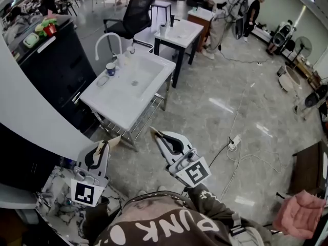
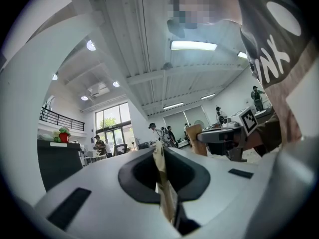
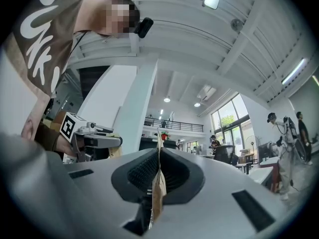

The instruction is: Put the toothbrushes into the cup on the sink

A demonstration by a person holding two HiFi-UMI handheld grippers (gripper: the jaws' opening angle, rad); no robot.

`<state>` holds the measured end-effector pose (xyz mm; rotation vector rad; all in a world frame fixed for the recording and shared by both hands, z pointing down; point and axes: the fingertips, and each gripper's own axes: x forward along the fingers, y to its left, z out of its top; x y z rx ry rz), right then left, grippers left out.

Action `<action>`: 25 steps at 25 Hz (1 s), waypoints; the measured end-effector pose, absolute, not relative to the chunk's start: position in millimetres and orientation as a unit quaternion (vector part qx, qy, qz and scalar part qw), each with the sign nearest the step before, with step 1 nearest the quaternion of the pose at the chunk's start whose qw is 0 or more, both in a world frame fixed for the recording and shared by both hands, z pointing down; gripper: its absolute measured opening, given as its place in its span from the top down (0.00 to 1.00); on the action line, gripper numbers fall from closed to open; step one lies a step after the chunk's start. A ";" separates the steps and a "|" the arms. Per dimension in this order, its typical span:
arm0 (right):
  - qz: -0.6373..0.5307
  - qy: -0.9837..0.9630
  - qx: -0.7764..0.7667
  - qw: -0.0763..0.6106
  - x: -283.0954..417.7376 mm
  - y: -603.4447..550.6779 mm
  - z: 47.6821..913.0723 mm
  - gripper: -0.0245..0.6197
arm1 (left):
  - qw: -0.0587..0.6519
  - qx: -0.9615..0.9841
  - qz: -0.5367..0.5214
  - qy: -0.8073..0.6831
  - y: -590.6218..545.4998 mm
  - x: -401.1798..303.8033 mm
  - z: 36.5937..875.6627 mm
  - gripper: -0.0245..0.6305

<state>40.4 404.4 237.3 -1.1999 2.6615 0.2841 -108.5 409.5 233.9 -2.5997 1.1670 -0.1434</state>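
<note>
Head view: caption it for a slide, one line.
Left claw and right claw, both shut, held short of the white sink with its cup.

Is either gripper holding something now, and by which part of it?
Nothing is held. The left gripper and the right gripper both have jaws shut together, with nothing between them.

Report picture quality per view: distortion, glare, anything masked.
Head view: fisheye bends the room's edges; lights glare off the glossy floor; the white sink is evenly lit. Left gripper view: dark round vignette, bright ceiling lamp, mosaic patch at top. Right gripper view: same vignette, bright windows, mosaic patch upper left.
</note>
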 end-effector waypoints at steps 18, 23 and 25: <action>0.106 0.898 -0.407 0.126 102.3 364.0 229.6 0.93 | 0.142 -0.895 -0.074 0.416 371.8 -57.4 240.8 0.95; 0.107 0.900 -0.406 0.120 104.2 318.0 237.2 0.92 | 0.139 -0.894 -0.068 0.420 323.5 -57.2 250.1 0.95; 0.106 0.900 -0.408 0.112 103.2 288.7 244.1 0.92 | 0.133 -0.896 -0.065 0.419 294.4 -57.8 260.4 0.95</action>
